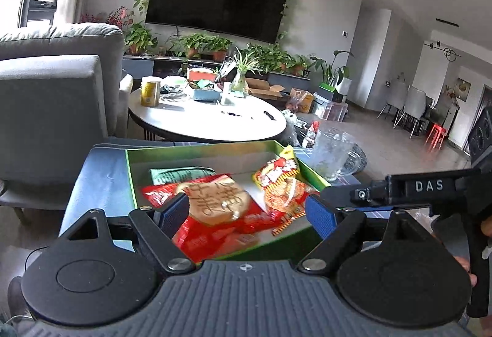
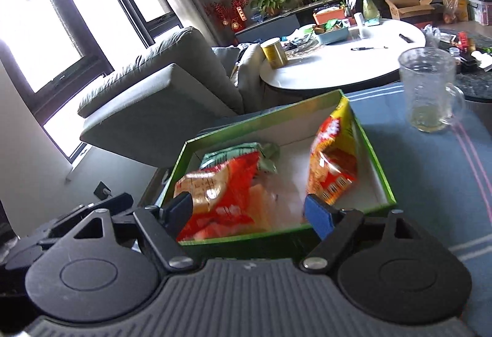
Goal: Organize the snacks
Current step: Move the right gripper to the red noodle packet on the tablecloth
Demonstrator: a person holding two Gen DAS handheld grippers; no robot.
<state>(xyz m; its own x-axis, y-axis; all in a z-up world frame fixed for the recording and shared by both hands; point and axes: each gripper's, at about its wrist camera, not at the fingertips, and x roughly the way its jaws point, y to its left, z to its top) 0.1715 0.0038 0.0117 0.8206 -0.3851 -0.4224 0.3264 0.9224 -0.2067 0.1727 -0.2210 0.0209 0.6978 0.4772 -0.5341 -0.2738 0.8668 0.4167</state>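
Observation:
A green box (image 1: 132, 180) (image 2: 381, 180) sits on a blue cloth. In it lie a red snack packet (image 1: 221, 214) (image 2: 227, 198), a green packet (image 1: 181, 175) (image 2: 233, 152) behind it, and an orange-yellow packet (image 1: 283, 183) (image 2: 335, 158) leaning on the right wall. My left gripper (image 1: 246, 214) is open over the box's near edge, with the red packet between its fingers but not pinched. My right gripper (image 2: 247, 214) is open and empty at the near edge; its body (image 1: 430, 186) shows in the left wrist view.
A glass mug (image 2: 430, 91) (image 1: 332, 152) stands on the blue cloth right of the box. A grey sofa (image 2: 160, 97) is to the left. A white round table (image 2: 344, 60) with a yellow can (image 2: 273, 52) and clutter stands behind.

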